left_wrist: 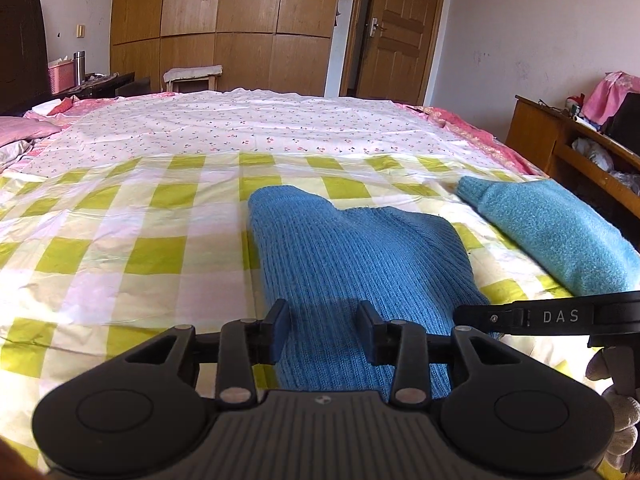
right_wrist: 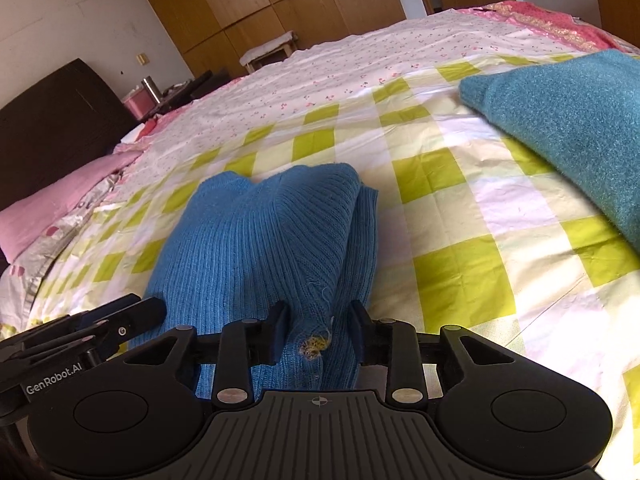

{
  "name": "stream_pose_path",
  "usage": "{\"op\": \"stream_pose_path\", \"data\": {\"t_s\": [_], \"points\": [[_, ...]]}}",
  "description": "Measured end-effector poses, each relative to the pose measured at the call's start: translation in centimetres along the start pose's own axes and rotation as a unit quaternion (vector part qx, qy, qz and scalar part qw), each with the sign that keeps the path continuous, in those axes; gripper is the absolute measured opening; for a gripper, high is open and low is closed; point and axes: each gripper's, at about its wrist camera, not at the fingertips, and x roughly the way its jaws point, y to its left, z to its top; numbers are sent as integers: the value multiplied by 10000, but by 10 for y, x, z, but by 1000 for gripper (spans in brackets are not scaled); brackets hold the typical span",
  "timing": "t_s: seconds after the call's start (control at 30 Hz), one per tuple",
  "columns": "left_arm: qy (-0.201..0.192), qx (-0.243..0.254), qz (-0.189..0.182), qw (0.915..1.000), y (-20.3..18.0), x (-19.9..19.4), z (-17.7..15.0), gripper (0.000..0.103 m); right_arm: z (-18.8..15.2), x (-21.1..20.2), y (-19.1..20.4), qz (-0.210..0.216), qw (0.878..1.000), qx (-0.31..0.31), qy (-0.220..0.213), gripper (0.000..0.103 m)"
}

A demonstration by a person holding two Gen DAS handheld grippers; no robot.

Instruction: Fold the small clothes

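Fingers (right_wrist: 280, 332) right: parted astride sweater (right_wrist: 272, 240) near edge, unclenched | left gripper (left_wrist: 324, 332) likewise agape over it | long axis runs up-frame (second knit (right_wrist: 560, 128) upper right)

A checked bedsheet (left_wrist: 120, 240) covers the bed, a pink pillow (right_wrist: 48, 208) at its head; a wooden wardrobe (left_wrist: 224, 20) and door (left_wrist: 400, 28) stand beyond.
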Motion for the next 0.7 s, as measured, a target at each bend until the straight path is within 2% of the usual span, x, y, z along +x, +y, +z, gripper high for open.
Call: {"op": "stream_pose_path", "data": {"t_s": [0.27, 0.33, 0.4, 0.53, 0.7], "points": [[30, -6, 0, 10000, 1, -4, -2, 47, -6, -1, -5, 14, 10000, -4, 28, 28], [11, -6, 16, 10000, 2, -6, -2, 48, -5, -4, -3, -26, 10000, -72, 16, 35], [-39, -29, 8, 10000, 4, -9, -2, 50, -5, -7, -1, -6, 9999, -125, 0, 37], [-70, -112, -43, 9999, 12, -10, -3, 63, -8, -8, -1, 271, 9996, -33, 95, 59], [57, -368, -153, 9992, 19, 0, -7, 69, -14, 10, -9, 463, 9982, 274, 260, 62]]}}
